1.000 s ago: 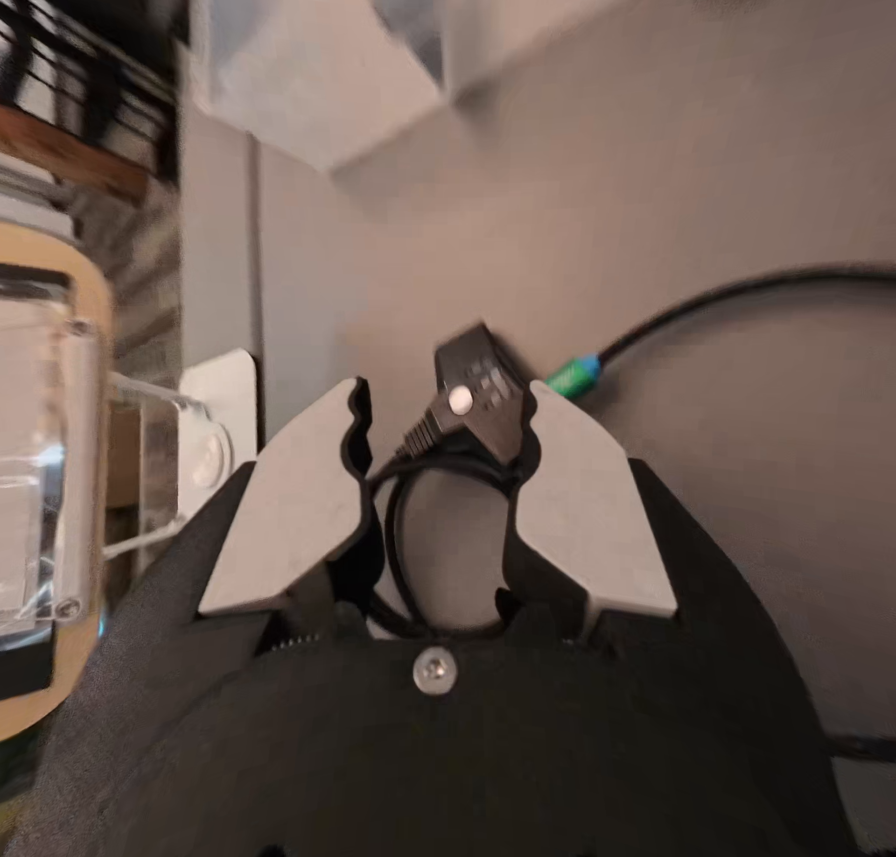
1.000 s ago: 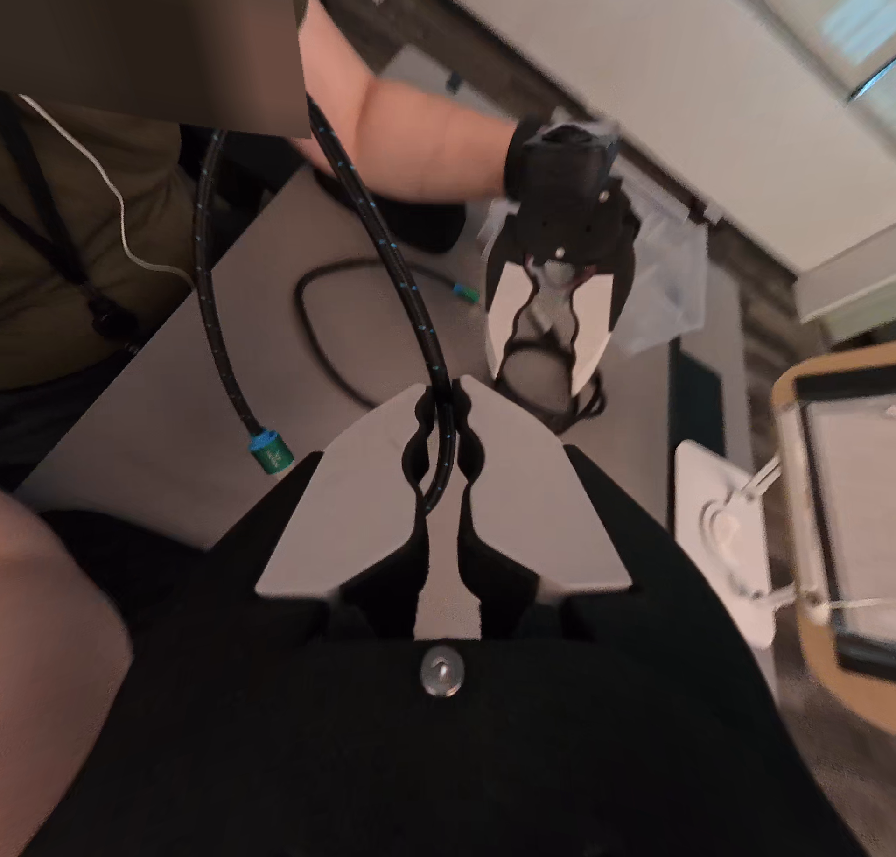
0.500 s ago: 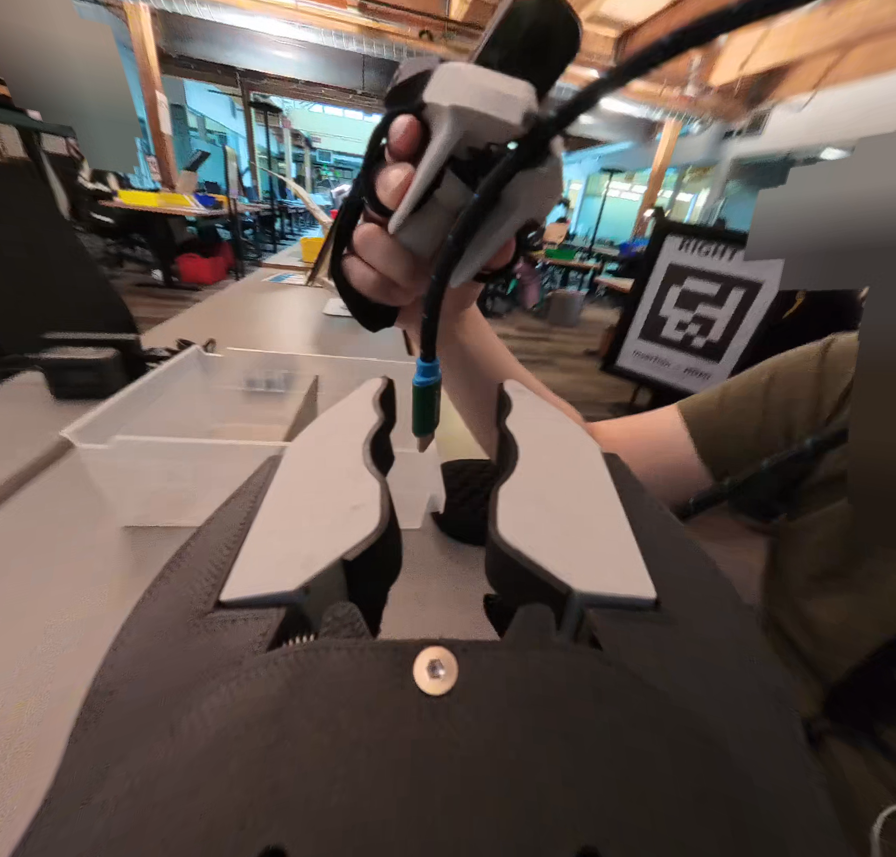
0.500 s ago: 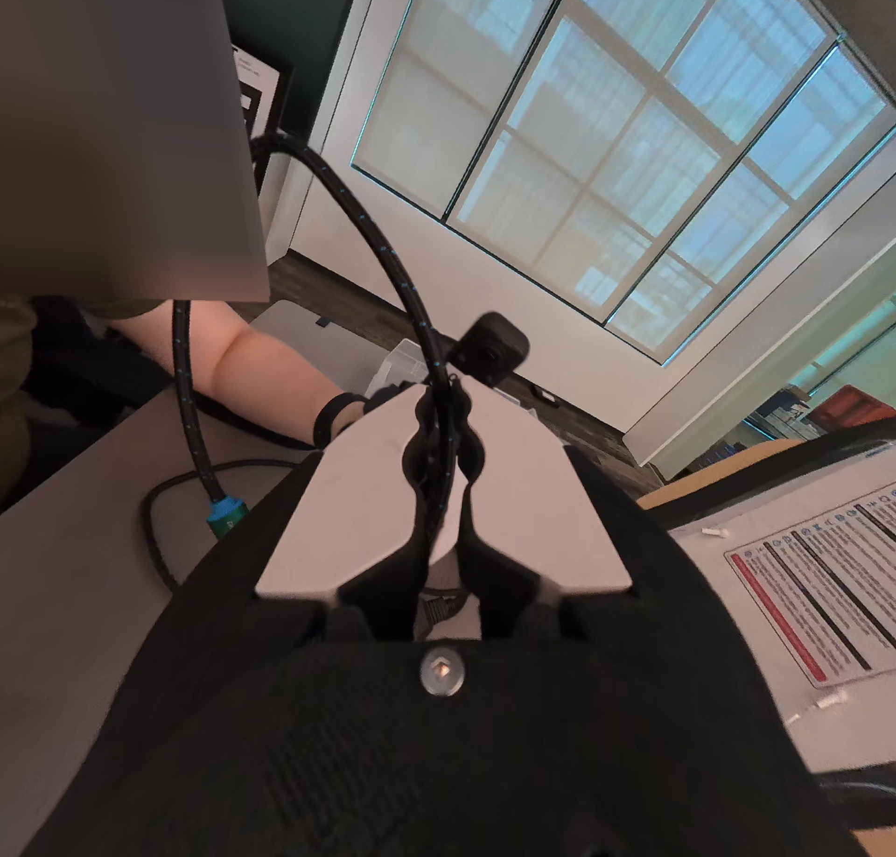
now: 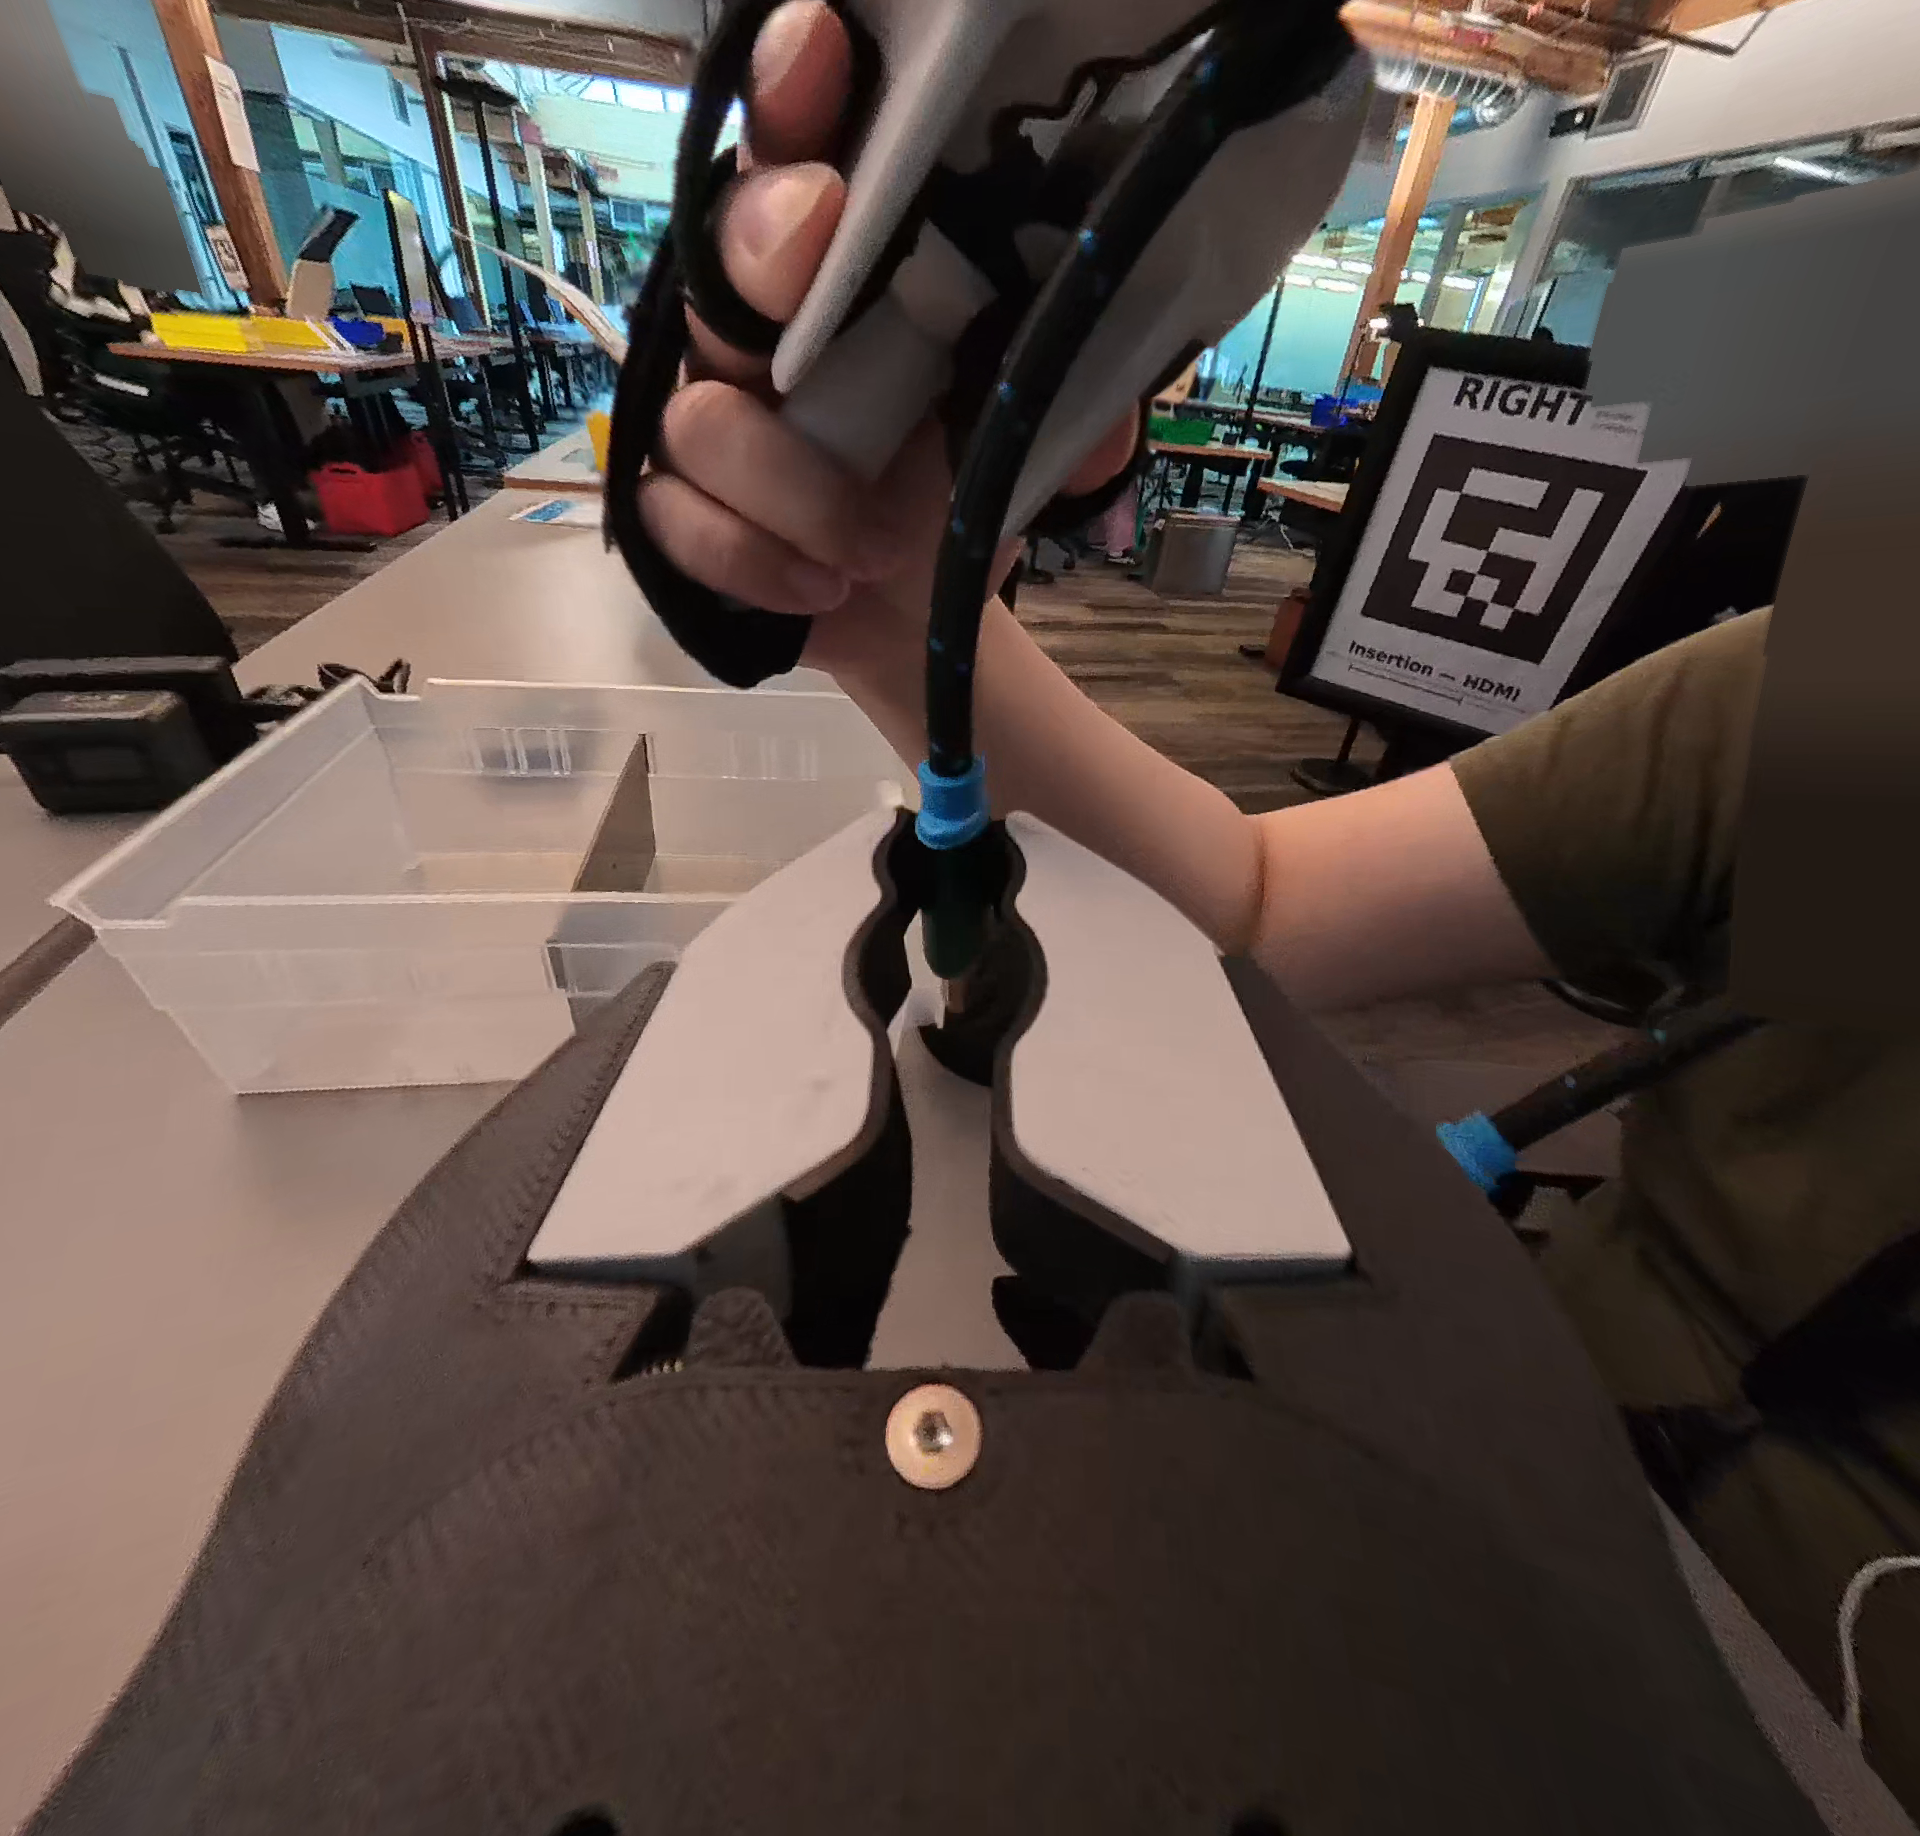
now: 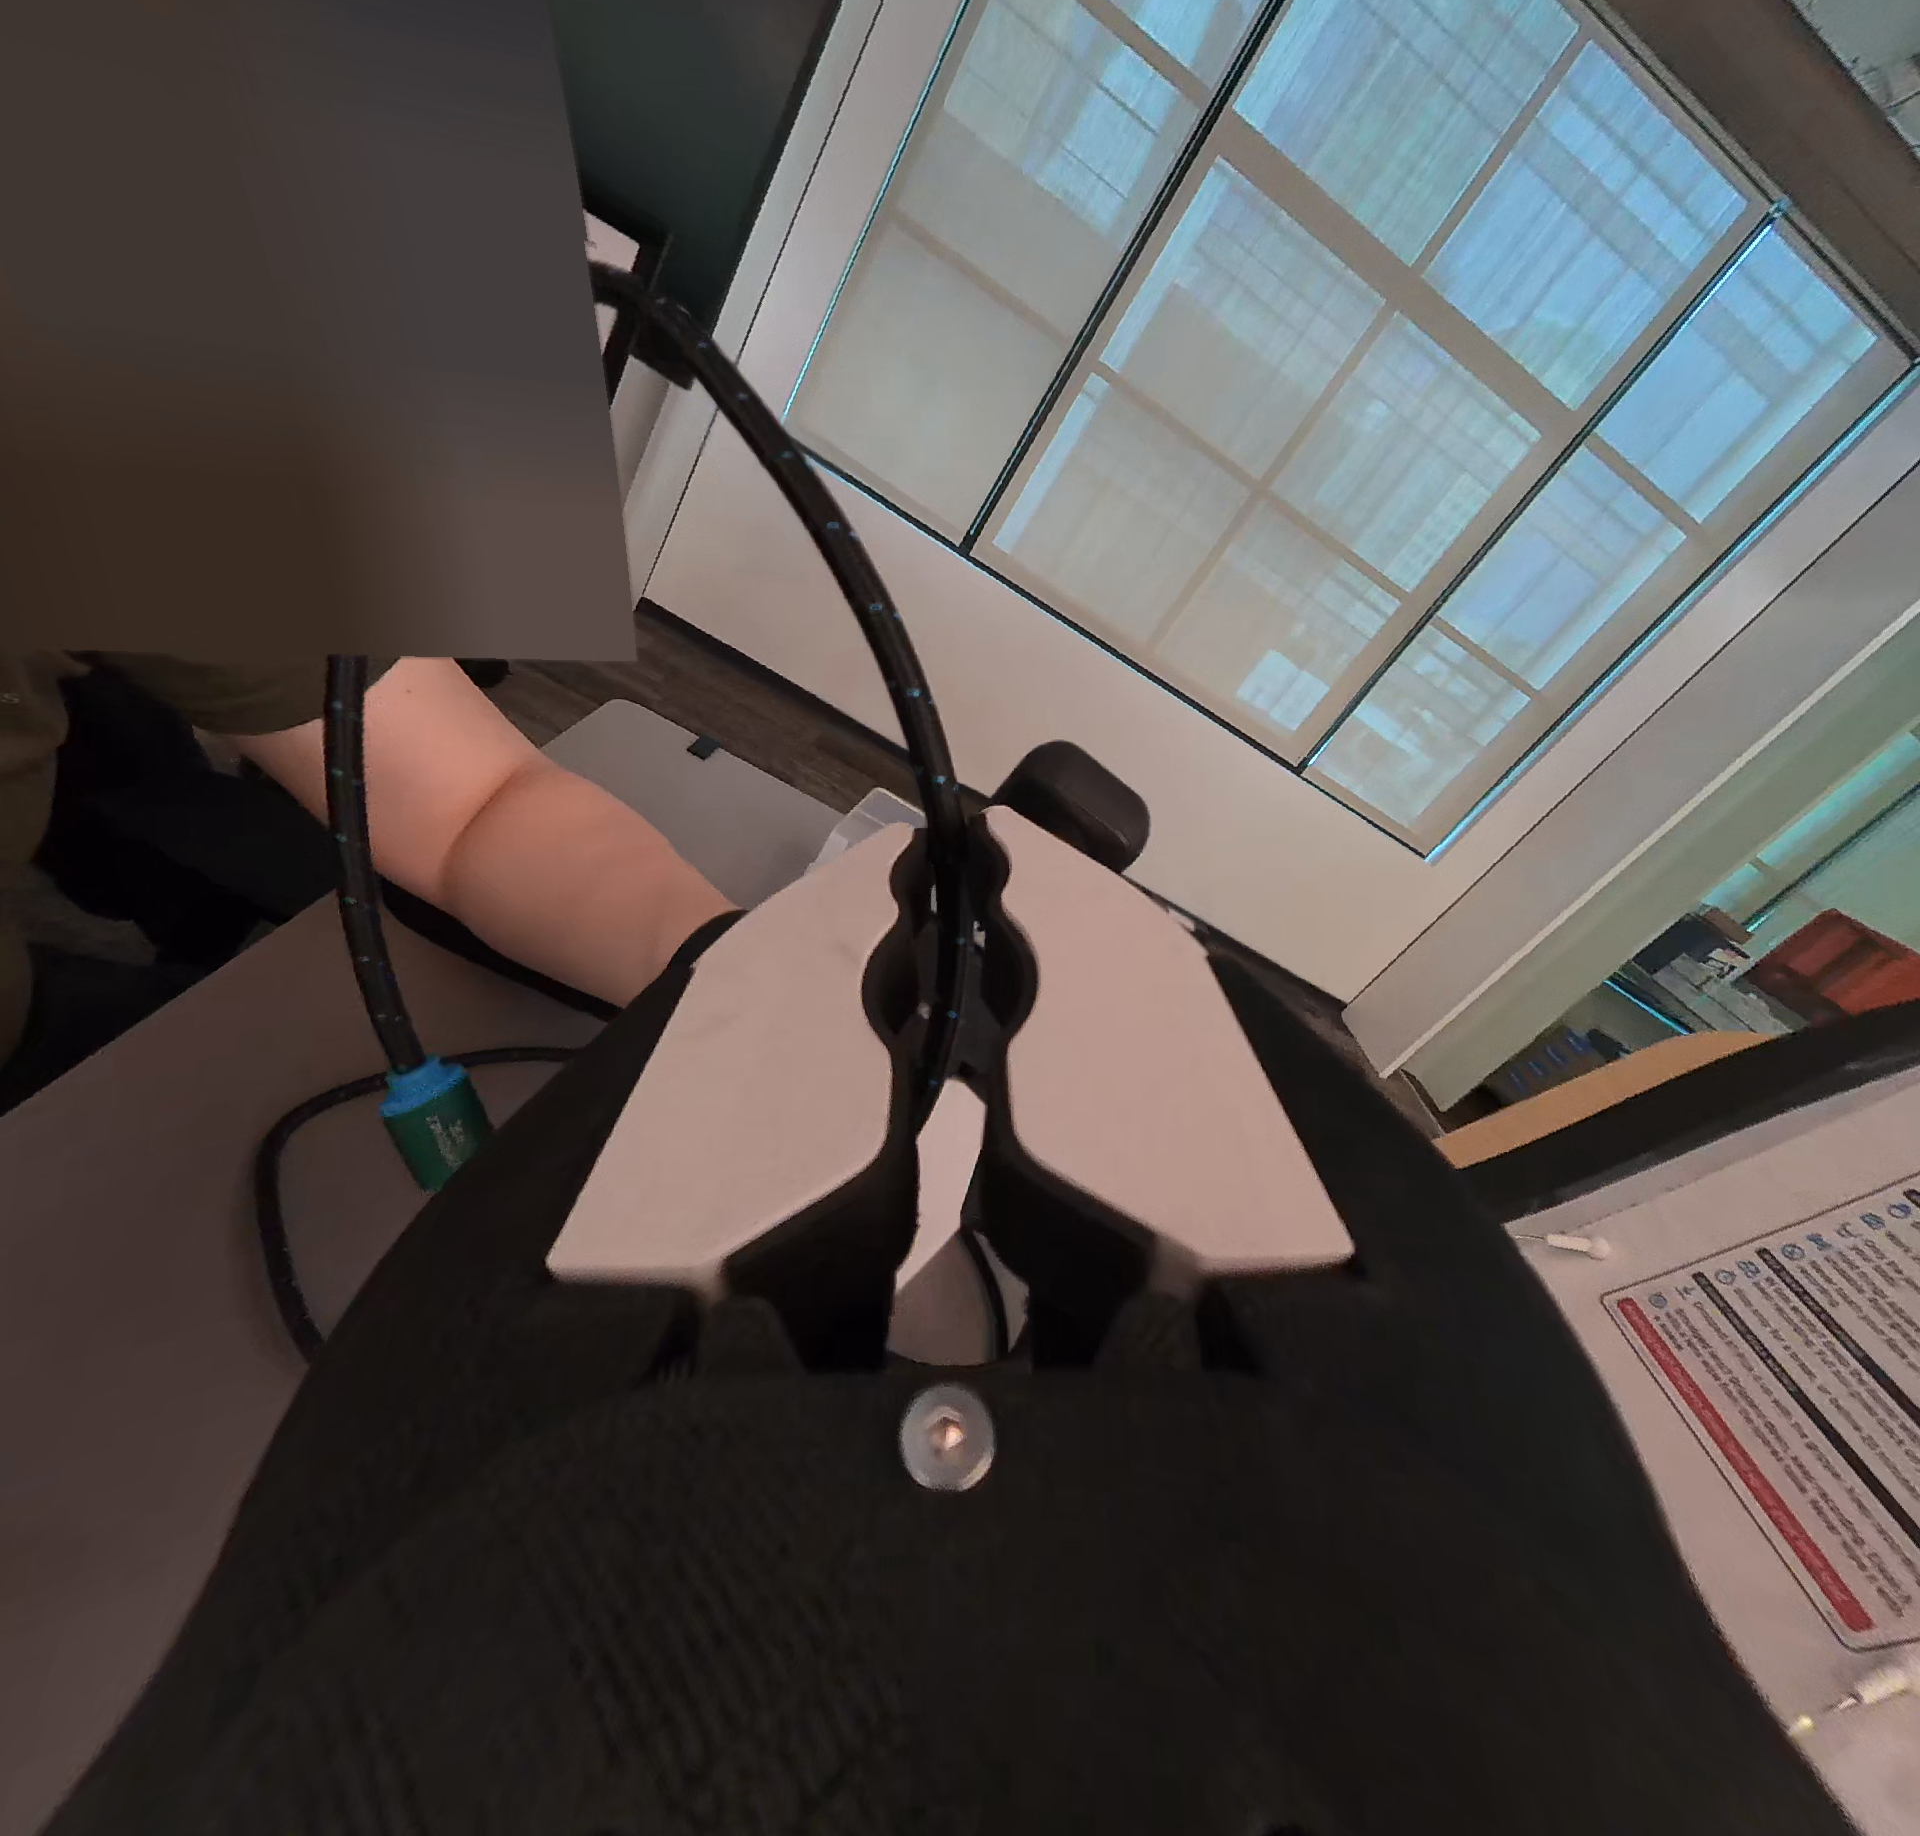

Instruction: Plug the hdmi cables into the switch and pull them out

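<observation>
Left claw (image 5: 951, 887) pinches the green plug end of a braided black HDMI cable (image 5: 961, 581) between its grey fingers (image 5: 748, 1048), the blue collar of the plug (image 5: 948, 804) sitting just above the fingertips and the plug pointing down toward the grey worktop (image 5: 156, 1215). To the left on that worktop stands a clear plastic bin (image 5: 343, 913) with a divider, and a dark box (image 5: 99, 737) lies beyond its far left corner. Above the left claw, a bare hand (image 5: 769, 456) grips the right claw (image 5: 1049, 124), which is pressed together on the same cable higher up its length. Farther right a printed sign (image 5: 1496, 539) with a black-and-white marker pattern stands on the floor, and a second blue-collared plug (image 5: 1475, 1158) shows near the person's olive sleeve (image 5: 1621, 851). From the right wrist view, the right claw (image 6: 951, 841) clamps the braided cable (image 6: 831, 539), which arches up to the left and drops down to another green plug (image 6: 431, 1121) hanging just over the worktop (image 6: 156, 1267), beside a thinner black cable (image 6: 281, 1194) lying on it; a printed sheet (image 6: 1766, 1371) lies at the right, under large windows (image 6: 1351, 384)
</observation>
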Demonstrator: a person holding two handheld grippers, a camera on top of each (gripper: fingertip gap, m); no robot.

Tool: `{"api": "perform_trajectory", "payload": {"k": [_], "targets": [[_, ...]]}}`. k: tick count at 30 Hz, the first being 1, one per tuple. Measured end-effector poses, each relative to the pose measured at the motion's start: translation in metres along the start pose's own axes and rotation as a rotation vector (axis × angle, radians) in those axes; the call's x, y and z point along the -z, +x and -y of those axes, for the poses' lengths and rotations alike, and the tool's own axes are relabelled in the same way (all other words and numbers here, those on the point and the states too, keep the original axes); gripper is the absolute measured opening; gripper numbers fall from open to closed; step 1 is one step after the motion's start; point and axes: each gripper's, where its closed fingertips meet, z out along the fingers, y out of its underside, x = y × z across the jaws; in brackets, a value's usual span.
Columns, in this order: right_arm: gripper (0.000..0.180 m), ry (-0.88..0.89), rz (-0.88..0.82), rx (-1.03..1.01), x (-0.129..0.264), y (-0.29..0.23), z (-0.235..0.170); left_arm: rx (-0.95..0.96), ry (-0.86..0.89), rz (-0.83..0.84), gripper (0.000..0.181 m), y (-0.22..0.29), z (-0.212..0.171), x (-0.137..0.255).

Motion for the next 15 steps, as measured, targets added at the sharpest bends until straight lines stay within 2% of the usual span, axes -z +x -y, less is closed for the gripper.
{"api": "perform_trajectory", "payload": {"k": [8, 15], "targets": [[0.008, 0.053, -0.043, 0.013, 0.031, 0.011, 0.002, 0.096, -0.042, 0.009, 0.011, -0.009, 0.026, 0.043], [0.015, 0.083, -0.02, 0.033, 0.033, 0.009, -0.018, 0.206, -0.082, 0.035, 0.011, -0.008, 0.037, 0.06]]}}
